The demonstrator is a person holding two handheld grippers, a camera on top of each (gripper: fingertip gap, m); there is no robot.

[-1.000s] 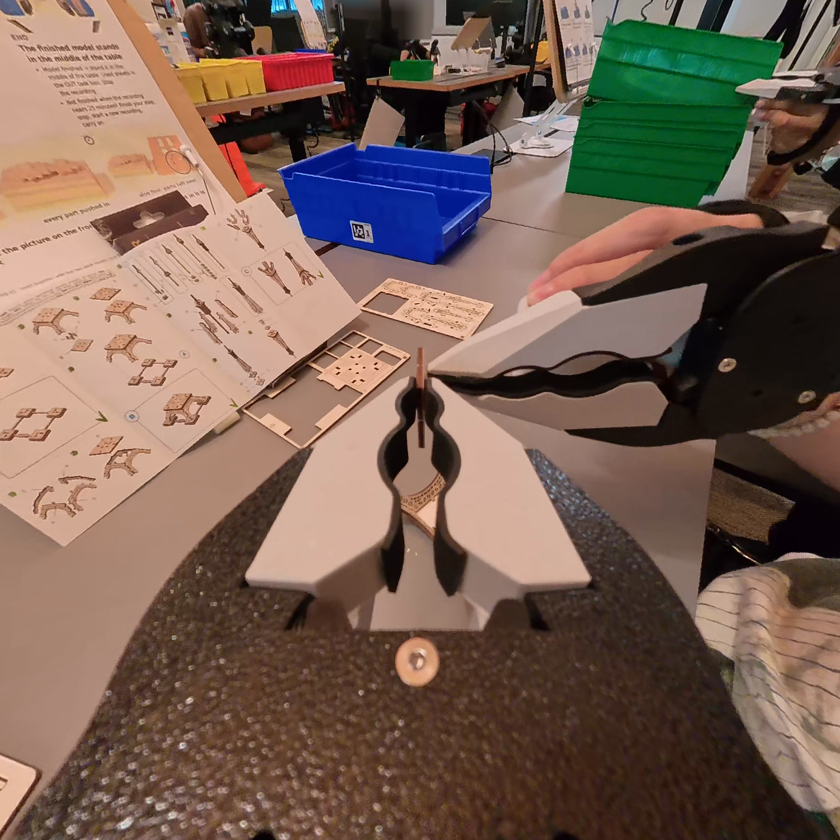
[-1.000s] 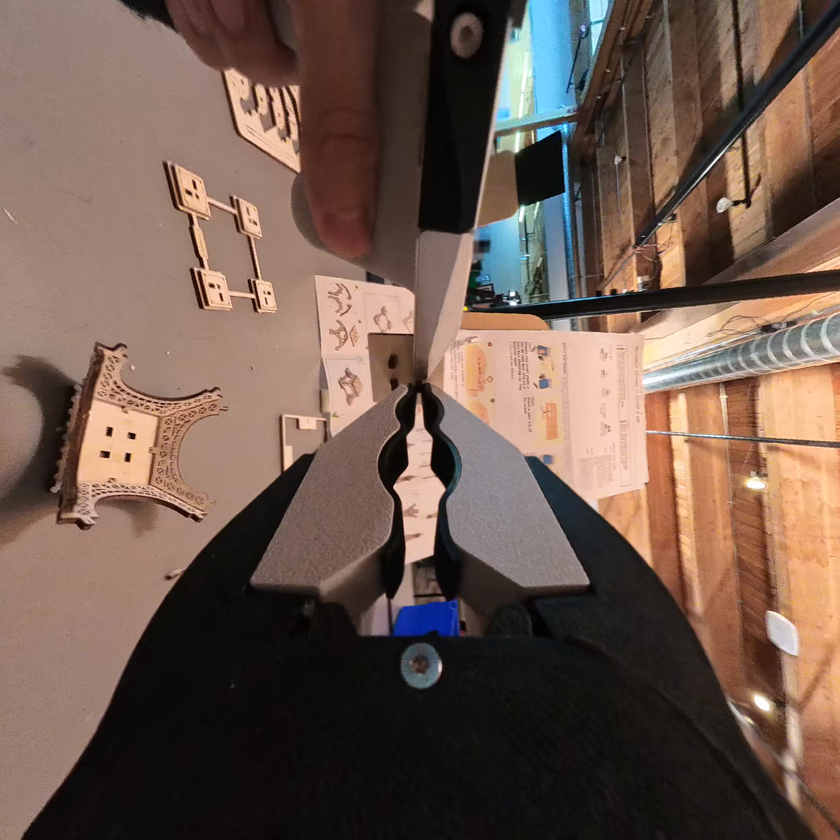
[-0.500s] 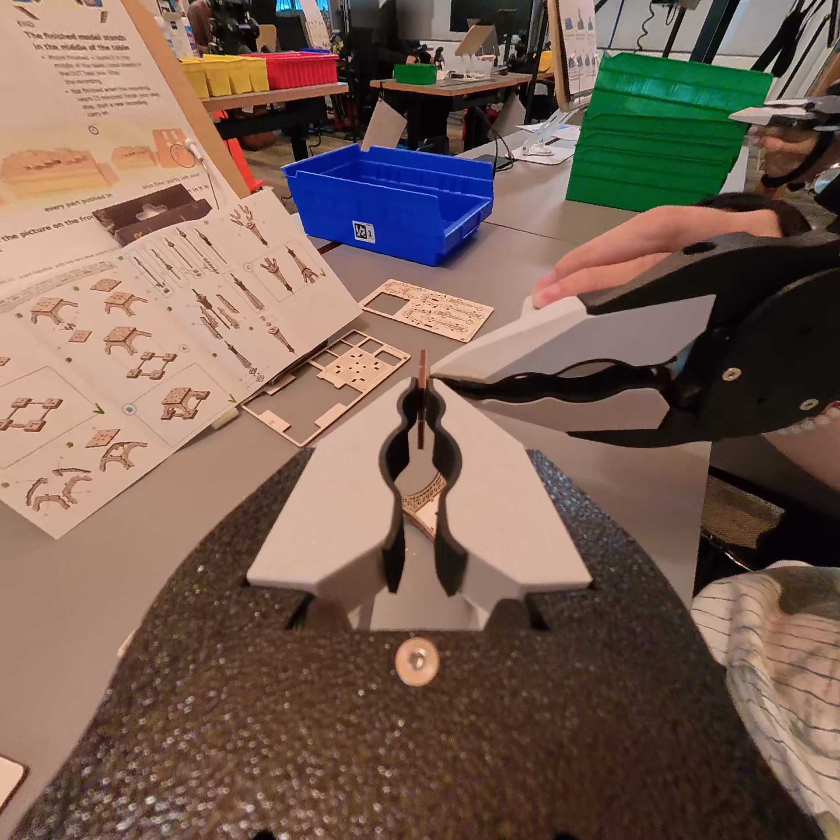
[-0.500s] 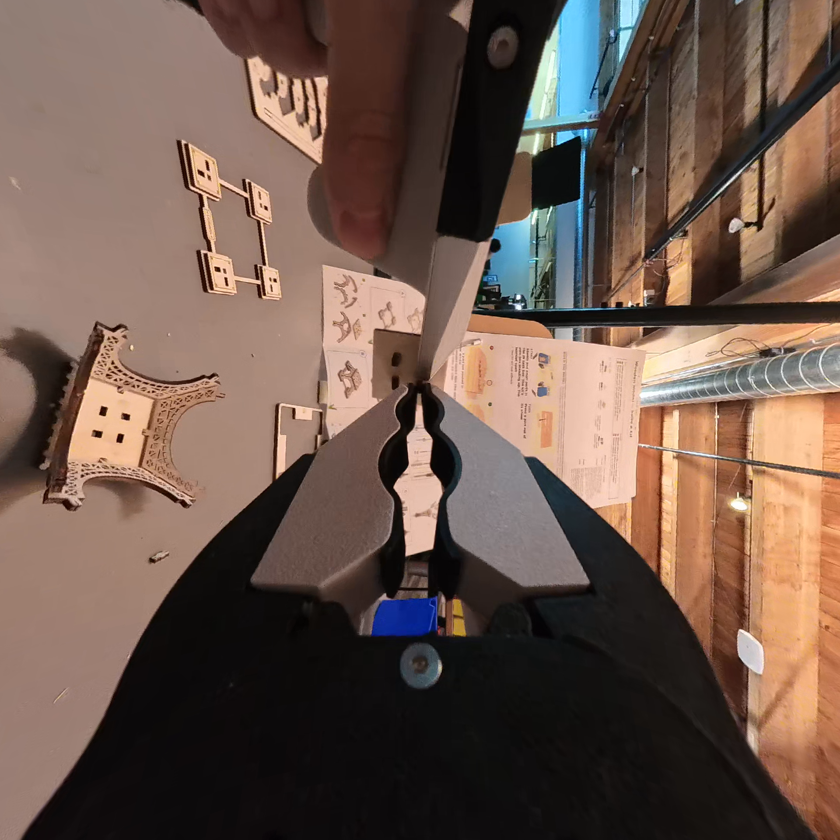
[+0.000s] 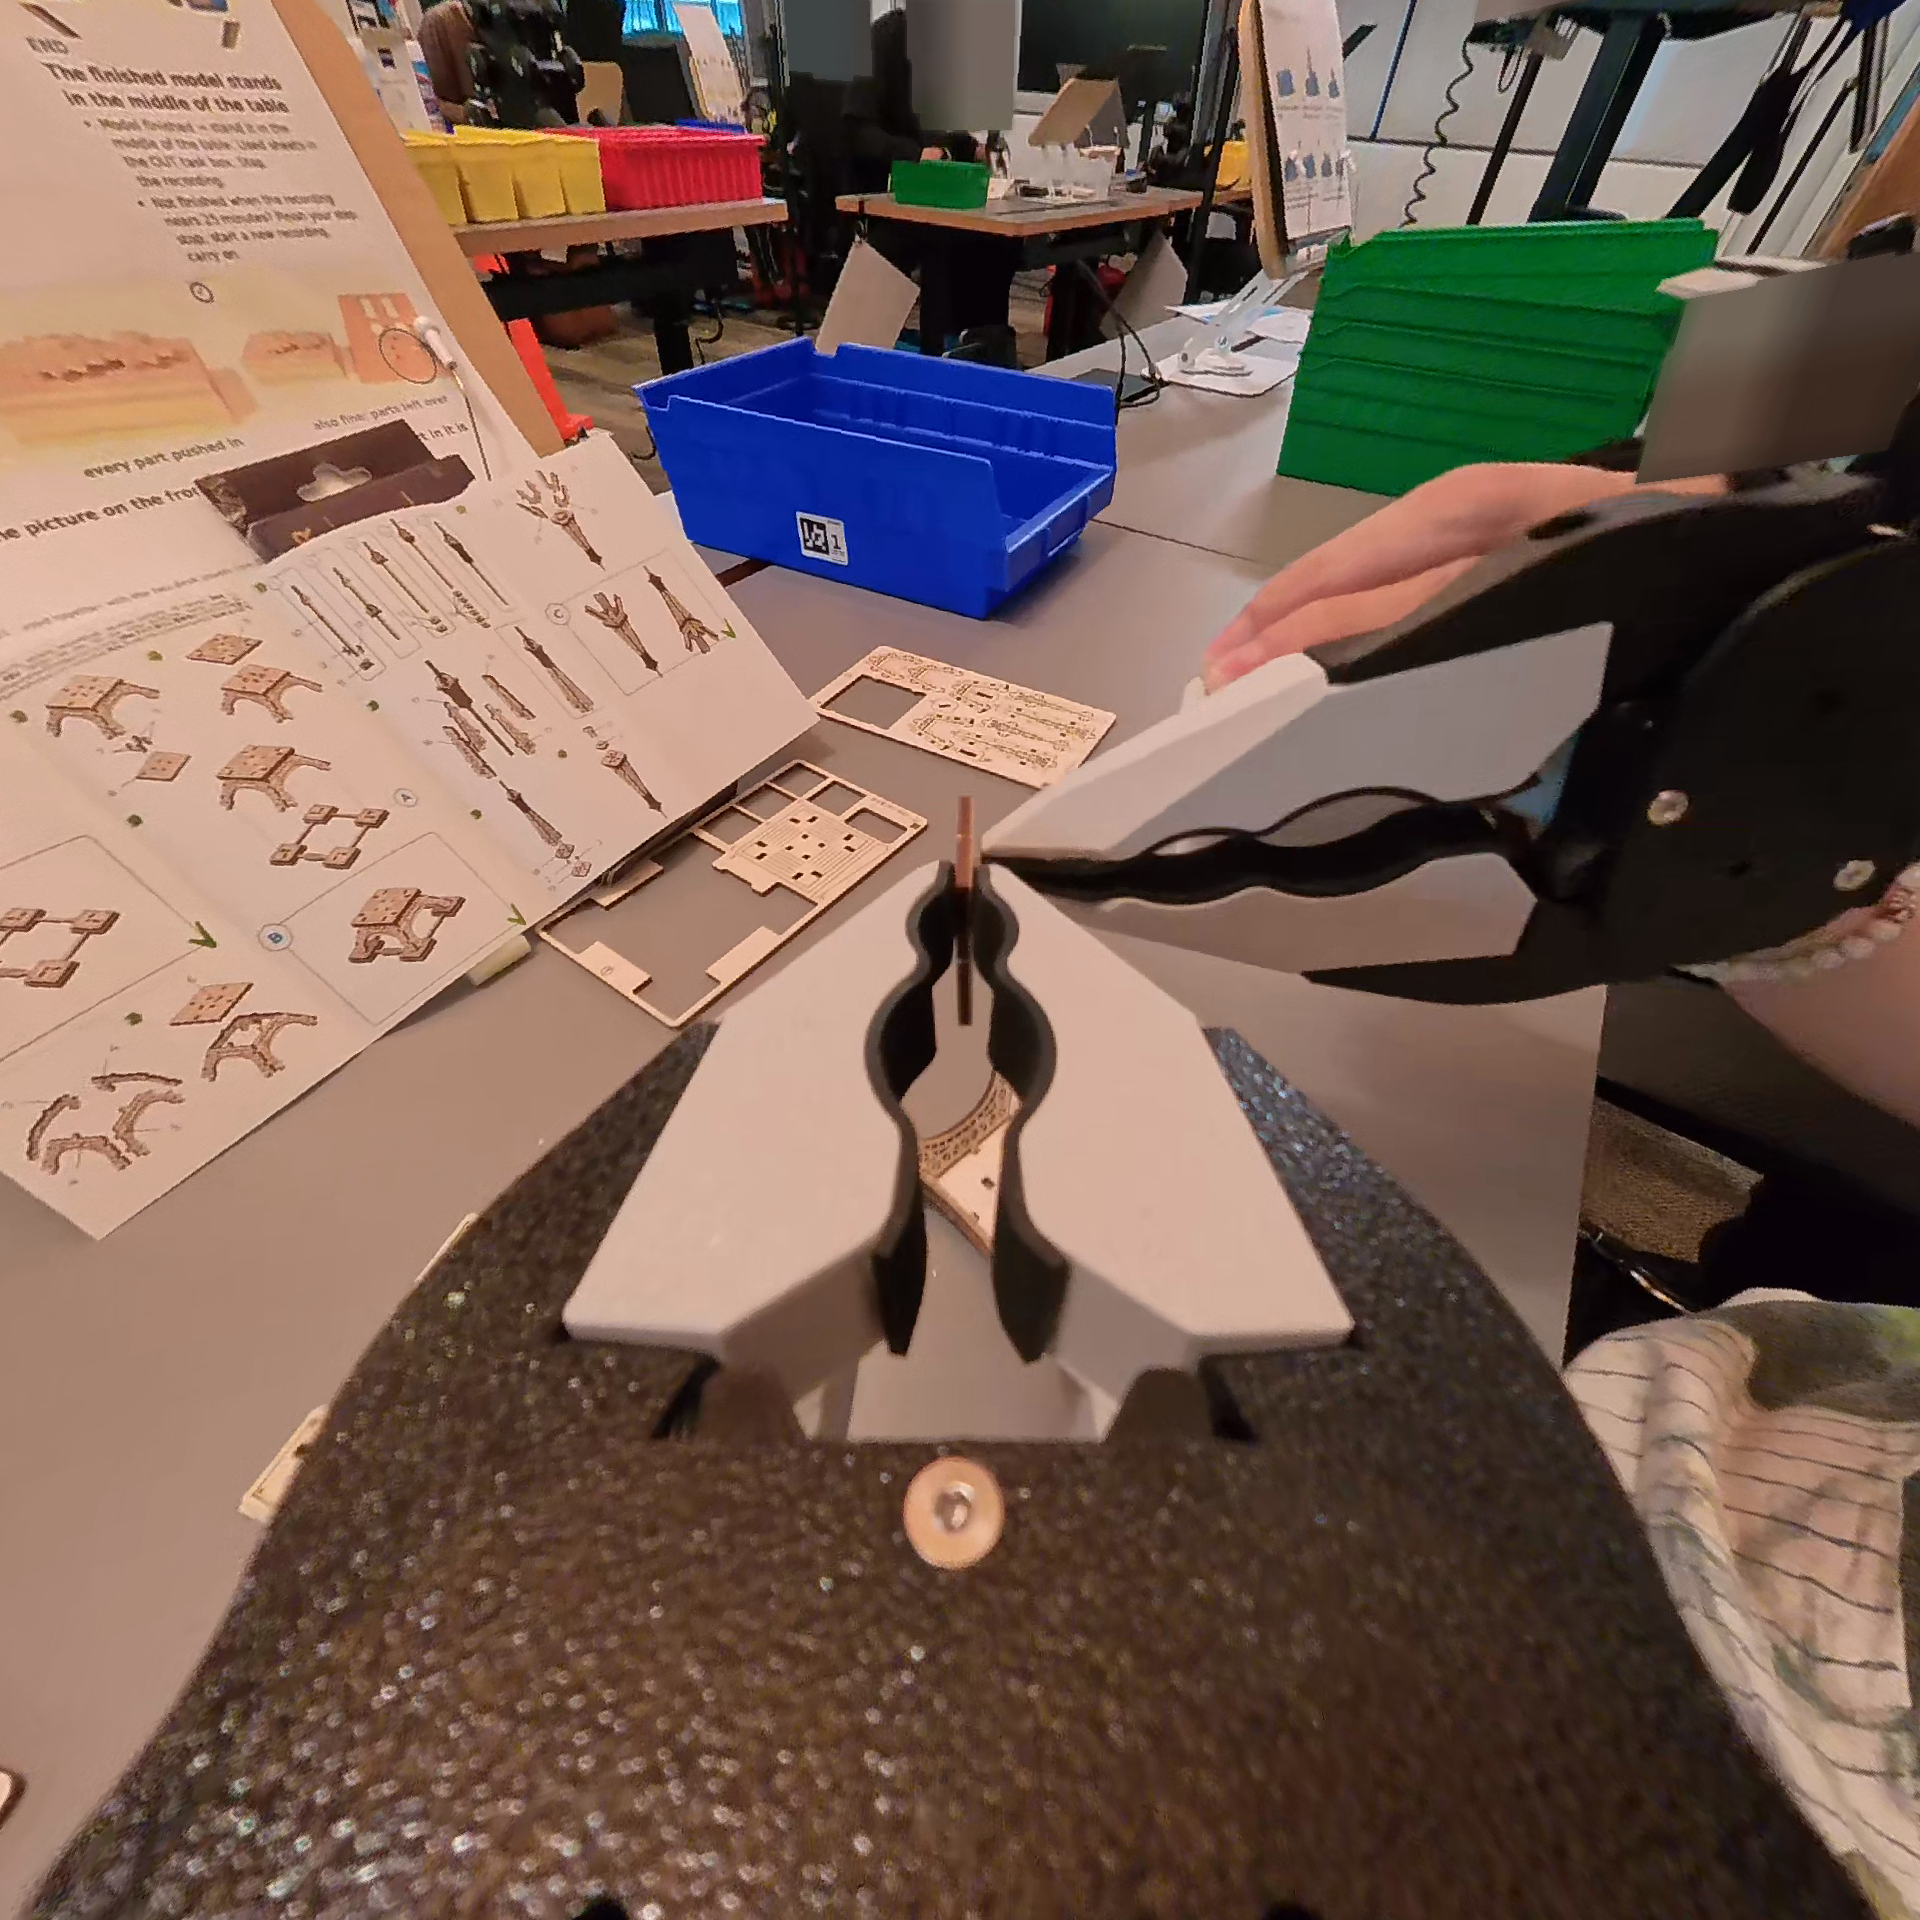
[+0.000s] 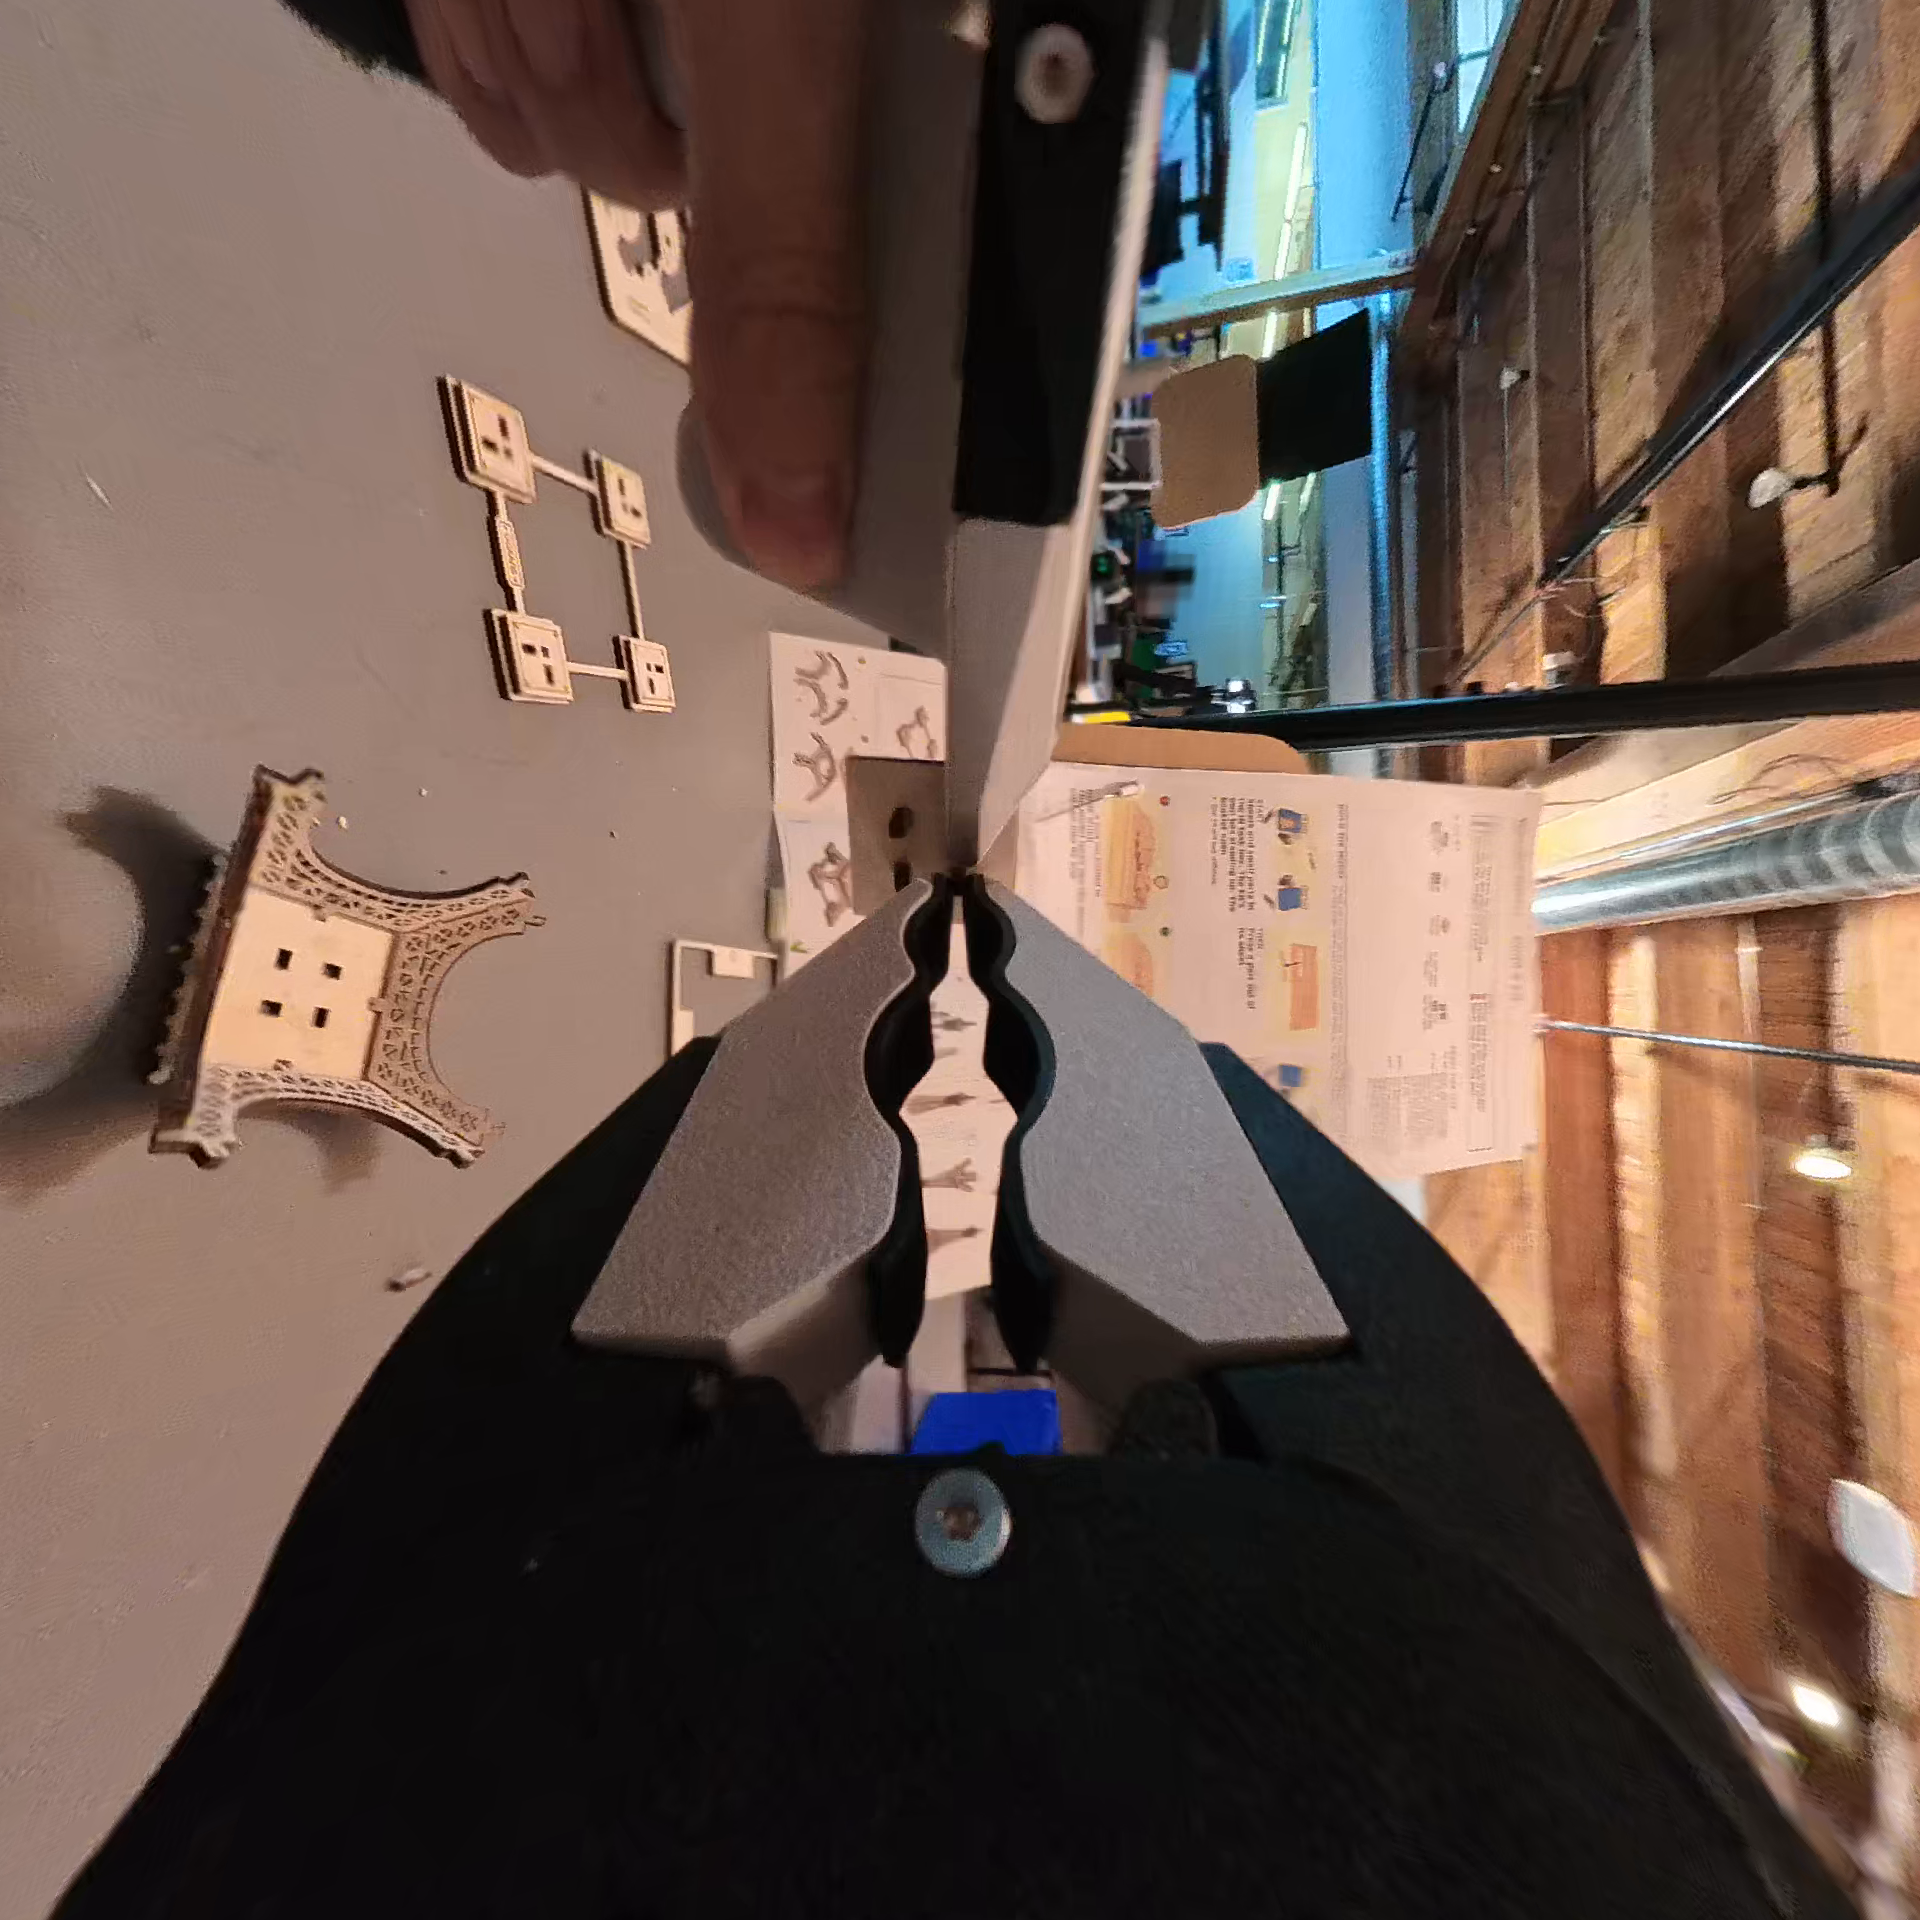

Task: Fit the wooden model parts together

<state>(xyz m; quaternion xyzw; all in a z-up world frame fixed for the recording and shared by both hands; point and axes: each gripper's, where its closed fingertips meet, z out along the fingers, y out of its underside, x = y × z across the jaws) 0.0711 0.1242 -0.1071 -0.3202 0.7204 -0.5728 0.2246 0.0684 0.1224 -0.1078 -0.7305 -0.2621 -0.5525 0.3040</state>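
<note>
Wooden model parts lie across the grey tabletop (image 5: 1195, 582): the arched tower base (image 6: 312, 977) nearest, a four-pad frame (image 6: 561, 582) beyond. The left gripper (image 5: 964, 883) is clamped on a small square plate (image 5: 965, 904), held edge-up. The right gripper (image 6: 958, 883), closed at its tips, pinches the plate's edge. Advice: regrip squarely and align the tabs before pressing.

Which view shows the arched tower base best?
Right wrist view: the arched tower base lies fully visible on the grey table, lattice legs and four square holes clear. Left wrist view shows only a sliver between the left gripper's fingers.
</note>
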